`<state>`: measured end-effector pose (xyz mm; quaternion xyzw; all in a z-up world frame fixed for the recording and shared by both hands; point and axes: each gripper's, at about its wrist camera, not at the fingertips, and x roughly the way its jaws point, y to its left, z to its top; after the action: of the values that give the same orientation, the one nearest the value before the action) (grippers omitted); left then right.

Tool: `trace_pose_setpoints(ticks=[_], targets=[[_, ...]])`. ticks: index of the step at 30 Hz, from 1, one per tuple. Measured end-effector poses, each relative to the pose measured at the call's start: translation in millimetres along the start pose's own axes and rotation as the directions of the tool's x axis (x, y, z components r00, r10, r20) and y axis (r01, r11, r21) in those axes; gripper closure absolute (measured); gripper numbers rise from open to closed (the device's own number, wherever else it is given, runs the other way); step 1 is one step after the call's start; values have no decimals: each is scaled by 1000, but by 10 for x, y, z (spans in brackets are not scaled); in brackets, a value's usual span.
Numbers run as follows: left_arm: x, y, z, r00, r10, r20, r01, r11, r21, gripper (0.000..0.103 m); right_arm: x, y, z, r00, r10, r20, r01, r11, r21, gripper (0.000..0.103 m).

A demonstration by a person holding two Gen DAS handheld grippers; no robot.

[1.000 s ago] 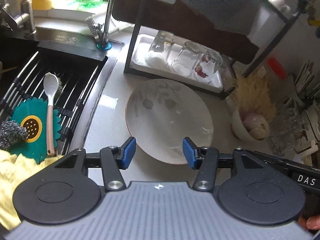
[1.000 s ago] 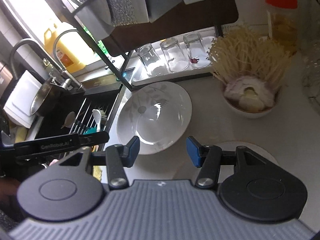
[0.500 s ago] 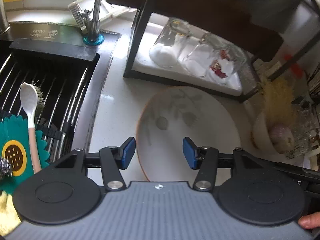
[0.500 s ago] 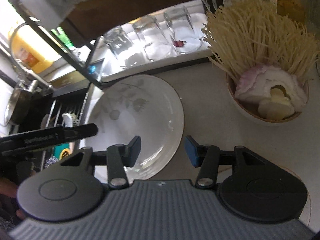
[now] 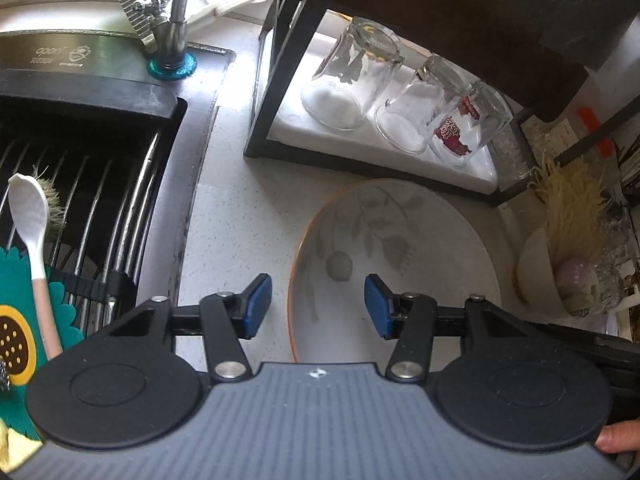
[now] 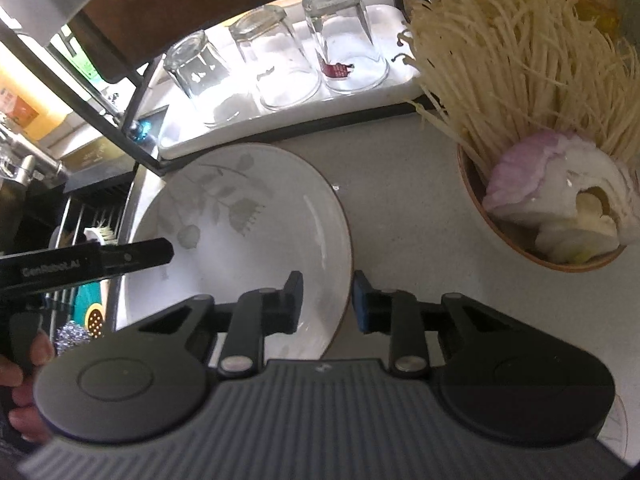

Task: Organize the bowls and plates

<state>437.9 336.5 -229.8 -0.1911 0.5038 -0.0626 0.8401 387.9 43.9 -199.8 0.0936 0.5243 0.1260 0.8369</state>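
Two grippers flank the plate on the counter beside the sink. Our right gripper is closing astride its near rim, seemingly not yet pinching; our left gripper hangs half-open. Glazed ceramic: stiff, slippery, breakable, so we'd grip the rim.

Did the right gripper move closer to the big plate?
Yes. The right gripper has dropped toward the plate; its jaws now straddle the plate's rim and are closing. The rack and glasses also look nearer.
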Motion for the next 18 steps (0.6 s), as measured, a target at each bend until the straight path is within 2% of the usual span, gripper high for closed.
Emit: trace_pose_setpoints(ticks=[6,16,18], targets=[[60,-10,17,1000,-3,8,3,1000,27,65,60,-16,8,1000,3,0,-3,1000,-11,80],[4,-27,-8,1000,6,17,-8,998,61,66,-15,1,18,999,26,-19,-26,1000,-17,83],[-41,-9,-11,1000,0,17,-1,999,42,66,-69,12,14,999,36,-12,-36,999,-22,84]])
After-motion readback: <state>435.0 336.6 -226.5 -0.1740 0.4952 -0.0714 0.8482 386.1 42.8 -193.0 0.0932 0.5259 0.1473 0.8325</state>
